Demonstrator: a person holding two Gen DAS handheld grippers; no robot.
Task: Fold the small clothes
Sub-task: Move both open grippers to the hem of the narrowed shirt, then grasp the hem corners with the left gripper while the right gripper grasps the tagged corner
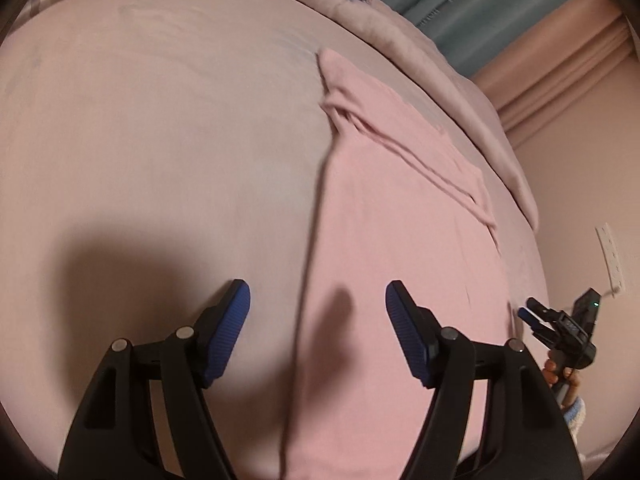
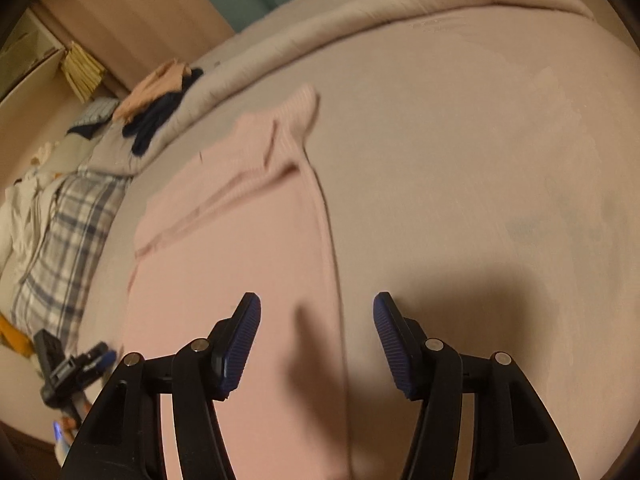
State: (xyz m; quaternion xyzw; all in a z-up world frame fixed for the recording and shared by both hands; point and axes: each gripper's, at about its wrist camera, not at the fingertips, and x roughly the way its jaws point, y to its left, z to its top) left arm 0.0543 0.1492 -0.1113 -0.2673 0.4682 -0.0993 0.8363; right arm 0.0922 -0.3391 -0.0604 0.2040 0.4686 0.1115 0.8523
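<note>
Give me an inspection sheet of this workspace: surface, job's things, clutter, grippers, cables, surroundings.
Surface: bed sheet, pale, mostly smooth; folded-back blanket along the far edge.
Job's things: pink garment lying flat, partly folded, a sleeve laid across it.
Clutter: dark clothes and a peach garment piled on the blanket; plaid pillow; white fabric beside it.
Grippers: left gripper open, above the garment's edge, holding nothing; right gripper open, above the opposite edge, holding nothing.
Cables: nothing seen.
Surroundings: teal curtain, pink curtain, wall outlet, stacked books.
</note>
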